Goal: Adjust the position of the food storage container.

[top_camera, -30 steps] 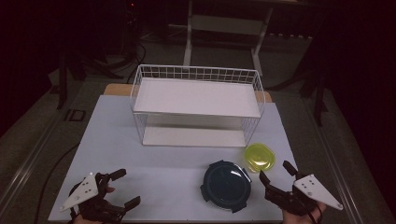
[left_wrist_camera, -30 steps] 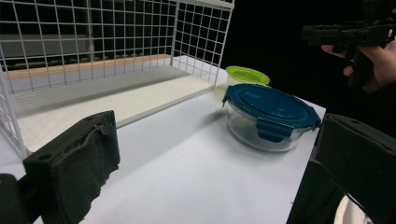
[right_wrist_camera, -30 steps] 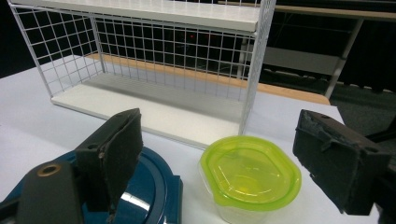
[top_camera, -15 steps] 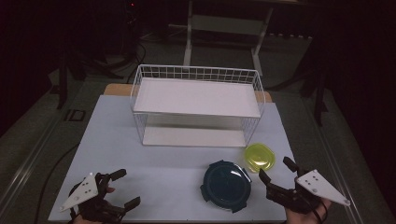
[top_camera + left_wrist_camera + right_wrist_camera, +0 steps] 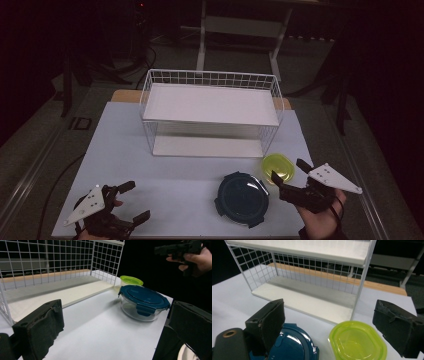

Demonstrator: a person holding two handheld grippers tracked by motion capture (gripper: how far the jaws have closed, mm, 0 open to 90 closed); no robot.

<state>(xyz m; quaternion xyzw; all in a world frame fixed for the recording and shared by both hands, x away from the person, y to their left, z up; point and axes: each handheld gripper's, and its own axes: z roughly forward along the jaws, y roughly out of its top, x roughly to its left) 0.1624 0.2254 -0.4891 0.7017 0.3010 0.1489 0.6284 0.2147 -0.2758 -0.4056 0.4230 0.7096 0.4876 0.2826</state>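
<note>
Right gripper (image 5: 289, 176) has crept forward, jaws wide, now straddling the small lime-green lidded plastic container (image 5: 278, 168); left gripper (image 5: 134, 201) idle, open.

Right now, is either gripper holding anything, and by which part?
Nothing is held. Left gripper and right gripper are both open; the green tub sits untouched between the right jaws.

Blue-lidded container (image 5: 292, 345) partly behind the right tongs' (image 5: 342, 327) near jaw and cut by the bottom edge.
</note>
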